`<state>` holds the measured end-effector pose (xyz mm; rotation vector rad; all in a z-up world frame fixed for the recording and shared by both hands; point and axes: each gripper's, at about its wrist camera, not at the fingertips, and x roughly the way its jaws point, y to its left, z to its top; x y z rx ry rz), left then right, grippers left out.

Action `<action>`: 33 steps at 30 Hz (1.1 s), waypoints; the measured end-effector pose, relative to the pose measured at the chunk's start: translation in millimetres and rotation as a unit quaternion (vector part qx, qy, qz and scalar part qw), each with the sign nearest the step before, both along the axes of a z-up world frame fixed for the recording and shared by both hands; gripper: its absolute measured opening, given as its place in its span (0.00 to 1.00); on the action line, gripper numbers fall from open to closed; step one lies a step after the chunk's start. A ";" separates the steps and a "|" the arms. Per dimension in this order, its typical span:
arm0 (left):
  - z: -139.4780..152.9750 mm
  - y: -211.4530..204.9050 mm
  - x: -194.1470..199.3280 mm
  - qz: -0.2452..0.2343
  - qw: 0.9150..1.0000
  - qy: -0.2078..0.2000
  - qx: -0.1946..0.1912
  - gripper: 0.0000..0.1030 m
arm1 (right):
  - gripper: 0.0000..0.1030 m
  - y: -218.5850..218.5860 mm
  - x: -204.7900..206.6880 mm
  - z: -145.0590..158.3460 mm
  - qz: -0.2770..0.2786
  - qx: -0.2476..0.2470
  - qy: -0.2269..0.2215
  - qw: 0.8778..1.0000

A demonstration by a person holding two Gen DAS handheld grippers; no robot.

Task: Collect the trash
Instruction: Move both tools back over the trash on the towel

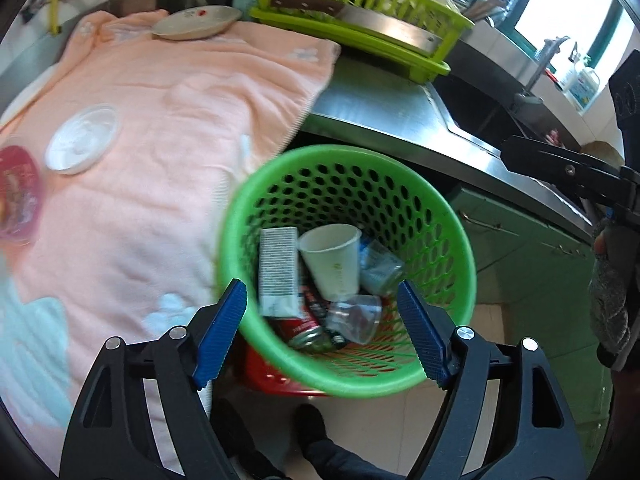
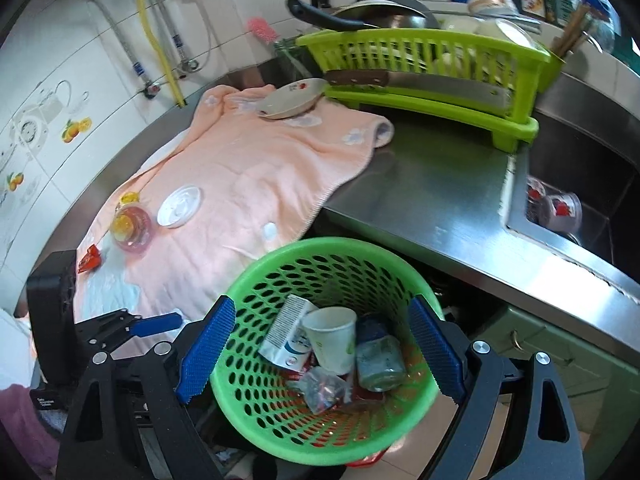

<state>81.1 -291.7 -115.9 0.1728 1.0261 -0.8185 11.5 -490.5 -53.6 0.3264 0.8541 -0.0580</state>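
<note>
Red-lidded round container (image 1: 16, 196) on the towel: blurred, cut by left frame edge. Red drink can (image 1: 306, 320) in the green basket: mostly buried under paper cup (image 1: 332, 260); label unreadable.

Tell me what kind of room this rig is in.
Almost certainly a home kitchen: a stainless steel counter with a built-in sink, a green dish rack loaded with a pan and bowls, and tiled walls with exposed pipes.
</note>
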 end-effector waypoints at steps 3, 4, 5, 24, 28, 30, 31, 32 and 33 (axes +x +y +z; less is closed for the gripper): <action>6.9 19.3 2.1 0.020 1.000 -0.009 -0.001 0.74 | 0.82 12.9 11.4 2.7 0.020 -0.002 -0.004 1.000; 8.9 27.0 3.2 0.028 1.000 -0.013 0.000 0.74 | 0.82 18.9 16.3 3.3 0.030 -0.002 -0.004 1.000; 10.3 33.7 4.0 0.035 0.999 -0.015 0.000 0.74 | 0.82 25.7 21.5 4.0 0.040 -0.003 -0.005 0.999; 17.2 193.2 23.6 0.215 0.976 -0.022 0.019 0.74 | 0.83 179.8 133.9 29.3 0.258 -0.049 -0.009 0.965; 17.7 226.0 24.1 0.248 0.968 -0.022 0.021 0.74 | 0.83 216.9 158.1 37.3 0.305 -0.080 -0.005 0.949; 19.1 237.0 24.8 0.259 0.965 -0.024 0.023 0.74 | 0.83 235.8 168.0 41.1 0.325 -0.098 -0.005 0.941; 20.4 245.1 25.8 0.266 0.963 -0.024 0.022 0.74 | 0.83 242.6 172.4 41.6 0.335 -0.103 -0.003 0.937; 21.5 251.0 26.3 0.271 0.962 -0.026 0.022 0.74 | 0.85 253.0 179.7 42.2 0.350 -0.108 0.002 0.930; 22.6 256.4 26.4 0.276 0.960 -0.028 0.023 0.74 | 0.86 259.0 184.0 42.1 0.356 -0.114 0.004 0.928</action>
